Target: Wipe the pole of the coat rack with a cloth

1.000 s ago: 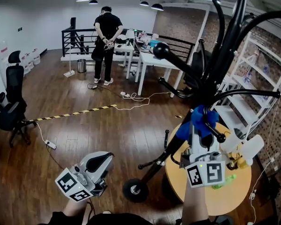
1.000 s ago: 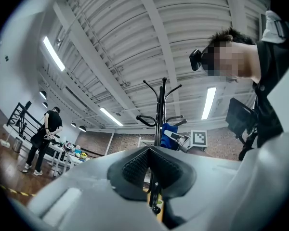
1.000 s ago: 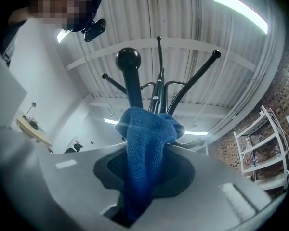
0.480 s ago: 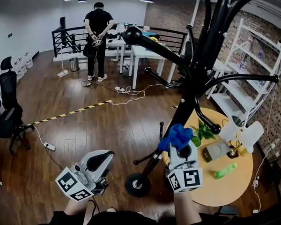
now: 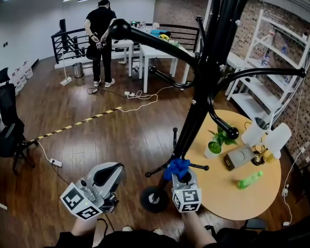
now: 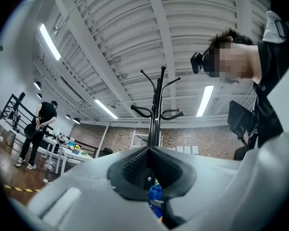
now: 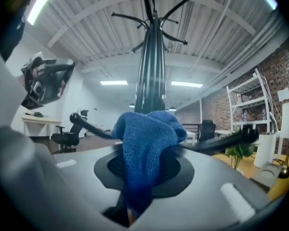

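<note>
As seen from the head camera, shows the blue cloth bunched against the lower stretch of the black pole of the coat rack, just above the round base and near a short side peg. Held there by the right gripper, jaws clamped on the cloth, the wad bulging out past the tips and hiding part of the pole in the right gripper view. Left gripper low and apart from the rack, jaws closed together on nothing, pointed up toward the hooks. Beside the base, a round wooden table carrying a potted plant and a green bottle. Farther off, a person standing by white tables, back turned, hands behind.
</note>
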{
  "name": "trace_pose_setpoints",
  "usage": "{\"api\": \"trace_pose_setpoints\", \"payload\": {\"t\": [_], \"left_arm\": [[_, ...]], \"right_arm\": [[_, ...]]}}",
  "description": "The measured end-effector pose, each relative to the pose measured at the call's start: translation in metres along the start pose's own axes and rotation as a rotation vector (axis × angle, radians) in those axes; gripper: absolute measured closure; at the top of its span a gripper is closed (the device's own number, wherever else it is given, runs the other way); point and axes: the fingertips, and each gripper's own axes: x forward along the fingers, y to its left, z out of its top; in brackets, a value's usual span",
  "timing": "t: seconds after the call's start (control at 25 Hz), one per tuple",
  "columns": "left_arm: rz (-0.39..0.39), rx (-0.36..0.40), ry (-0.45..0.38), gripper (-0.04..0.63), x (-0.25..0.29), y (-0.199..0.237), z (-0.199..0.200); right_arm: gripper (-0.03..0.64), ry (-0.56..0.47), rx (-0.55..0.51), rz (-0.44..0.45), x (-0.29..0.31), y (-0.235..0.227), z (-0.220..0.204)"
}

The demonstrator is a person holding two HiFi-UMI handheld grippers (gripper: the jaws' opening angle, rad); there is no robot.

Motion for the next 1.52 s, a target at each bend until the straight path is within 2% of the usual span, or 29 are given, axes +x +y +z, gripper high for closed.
{"api": "trace_pose_setpoints", "payload": {"t": [0.16,0.32,0.4,0.68,0.88,1.08,1.16,1.32,1.52], "left_arm": [[-0.004,0.005,0.004,0.592,0.001,0.0,-0.001],[-0.001,0.006,0.009,0.592,0.0,0.0,-0.001],[-0.005,0.01,0.006,0.592,0.0,-0.001,-0.001],[0.012,0.013,-0.009,0.592,-0.01,0.008,0.001],[0.018,0.008,-0.034,0.592,-0.016,0.015,0.003],[0.025,-0.008,-0.064,0.592,-0.023,0.025,0.007],[0.029,-0.011,-0.068,0.592,-0.028,0.03,0.01],[0.028,-0.013,-0.083,0.592,-0.033,0.035,0.008],[0.007,-0.019,-0.071,0.592,-0.032,0.038,0.008]], "right_arm": [[0.529,0.016,-0.049,0.023,0.001,0.004,-0.025],[0.529,0.065,-0.001,0.001,0.001,0.004,-0.022],[0.529,0.035,0.035,-0.015,0.0,0.0,-0.007],[0.531,-0.223,0.038,-0.061,-0.012,-0.011,0.113],[0.531,-0.403,-0.022,-0.058,-0.02,-0.015,0.21],[0.531,-0.548,-0.088,-0.071,-0.03,-0.017,0.301],[0.531,-0.564,-0.096,-0.074,-0.032,-0.015,0.321],[0.532,-0.538,-0.106,-0.087,-0.034,-0.014,0.31],[0.532,-0.458,-0.078,-0.098,-0.026,-0.01,0.244]]}}
